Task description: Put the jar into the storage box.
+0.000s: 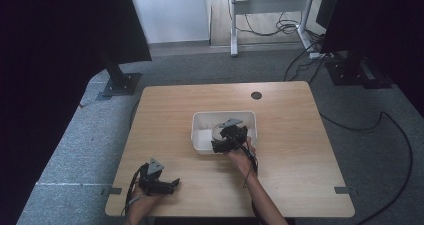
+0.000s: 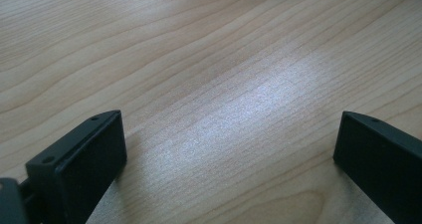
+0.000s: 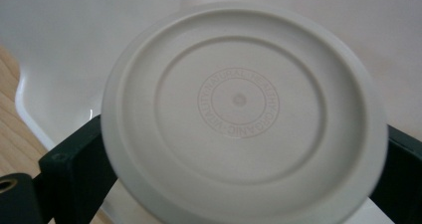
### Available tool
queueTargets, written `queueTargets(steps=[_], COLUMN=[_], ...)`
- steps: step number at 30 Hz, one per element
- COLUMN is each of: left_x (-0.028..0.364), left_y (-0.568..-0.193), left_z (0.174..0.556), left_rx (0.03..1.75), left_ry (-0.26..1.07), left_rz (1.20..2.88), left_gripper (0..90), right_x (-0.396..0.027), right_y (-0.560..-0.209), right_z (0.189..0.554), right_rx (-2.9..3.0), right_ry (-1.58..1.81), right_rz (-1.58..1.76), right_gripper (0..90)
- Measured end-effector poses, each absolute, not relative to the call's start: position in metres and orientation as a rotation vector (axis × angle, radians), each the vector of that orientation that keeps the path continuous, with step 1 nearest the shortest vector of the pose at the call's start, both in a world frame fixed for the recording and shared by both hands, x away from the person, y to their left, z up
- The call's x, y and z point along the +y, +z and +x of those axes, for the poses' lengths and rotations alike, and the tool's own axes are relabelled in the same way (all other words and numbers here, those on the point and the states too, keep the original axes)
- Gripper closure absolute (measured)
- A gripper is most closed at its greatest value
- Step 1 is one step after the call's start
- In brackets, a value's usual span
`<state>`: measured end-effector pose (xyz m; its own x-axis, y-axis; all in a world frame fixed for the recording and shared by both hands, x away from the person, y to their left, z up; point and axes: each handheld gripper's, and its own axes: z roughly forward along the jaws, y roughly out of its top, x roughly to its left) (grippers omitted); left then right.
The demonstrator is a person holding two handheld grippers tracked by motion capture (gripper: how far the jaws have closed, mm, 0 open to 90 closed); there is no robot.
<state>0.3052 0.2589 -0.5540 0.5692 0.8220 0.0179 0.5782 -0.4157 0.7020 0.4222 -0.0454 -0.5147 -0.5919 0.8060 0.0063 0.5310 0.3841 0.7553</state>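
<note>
While a round white lid (image 3: 244,119) is clamped flat-faced between the jaws of the right gripper (image 1: 227,137), it is held over the white bin (image 1: 200,122) at the table's (image 1: 290,135) middle — the bin's floor lies directly beyond it. The left gripper (image 1: 159,183) is rested wide open at the near left — well apart, nothing blocking the way.

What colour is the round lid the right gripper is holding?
Off-white, with raised concentric rings; the lid shows best in the right gripper view.

left gripper (image 1: 159,181) jaws spread, right gripper (image 1: 227,136) clamped.
</note>
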Motion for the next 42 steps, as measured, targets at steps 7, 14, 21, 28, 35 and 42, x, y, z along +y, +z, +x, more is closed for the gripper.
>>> queueTargets(steps=[7, 14, 21, 28, 35, 42], left_x=[0.259, 0.259, 0.258, 0.258, 0.258, 0.258], left_y=[-0.554, -0.554, -0.554, -0.554, -0.554, -0.554], left_z=[0.305, 0.305, 0.306, 0.306, 0.306, 0.306], left_rx=[1.114, 1.114, 1.114, 1.114, 1.115, 1.113], left_ry=[0.479, 0.480, 0.480, 0.480, 0.480, 0.481], left_rz=[2.146, 2.145, 2.145, 2.145, 2.145, 2.146], left_gripper=[0.0, 0.0, 0.0, 0.0, 0.0, 0.0], right_x=[-0.049, -0.051, -0.051, -0.056, -0.063, -0.070], right_y=[-0.509, -0.502, -0.496, -0.493, -0.492, -0.493], right_z=[0.418, 0.412, 0.404, 0.397, 0.389, 0.380], right_rx=[2.281, 2.286, 2.275, 2.271, 2.274, 2.272], right_ry=[1.053, 1.062, 1.063, 1.072, 1.063, 1.066], right_rz=[1.129, 1.093, 1.065, 1.058, 1.051, 1.048], right_gripper=[1.7, 1.6, 1.5, 1.9, 2.0, 2.0])
